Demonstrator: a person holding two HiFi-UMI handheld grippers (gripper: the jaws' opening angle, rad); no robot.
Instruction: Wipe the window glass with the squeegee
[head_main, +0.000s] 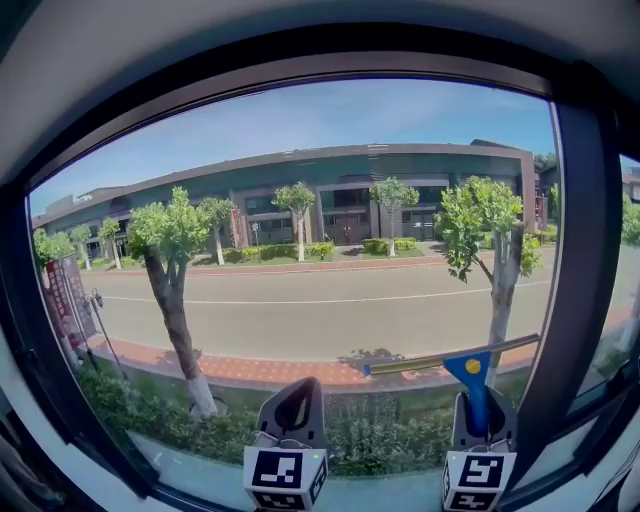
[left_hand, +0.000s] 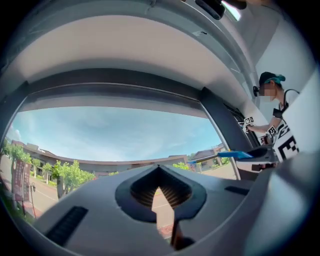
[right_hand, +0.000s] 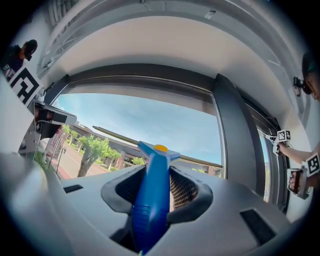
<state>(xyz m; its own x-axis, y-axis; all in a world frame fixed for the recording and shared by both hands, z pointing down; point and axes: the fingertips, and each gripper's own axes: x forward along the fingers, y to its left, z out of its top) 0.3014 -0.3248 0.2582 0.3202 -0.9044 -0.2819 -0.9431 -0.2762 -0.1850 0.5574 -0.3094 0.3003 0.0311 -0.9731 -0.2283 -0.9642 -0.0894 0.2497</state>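
Outside, a wide gray road (head_main: 330, 310) runs past a long green building (head_main: 340, 190). One tree (head_main: 170, 240) stands at the left and another tree (head_main: 490, 225) at the right. A red brick path (head_main: 260, 370) lies beside green bushes (head_main: 390, 435). The sky (head_main: 300, 120) is blue. A red banner (head_main: 62, 295) stands far left. Indoors, a person (left_hand: 282, 135) in a cap stands nearby.

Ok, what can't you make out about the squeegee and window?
- Squeegee blade: whether it touches the glass; no view shows contact.
- Handle, lower end: hidden inside the right gripper, right gripper view.
- Red street sign: too small to read, head view.
- Window frame bottom: cut off, head view's edge.
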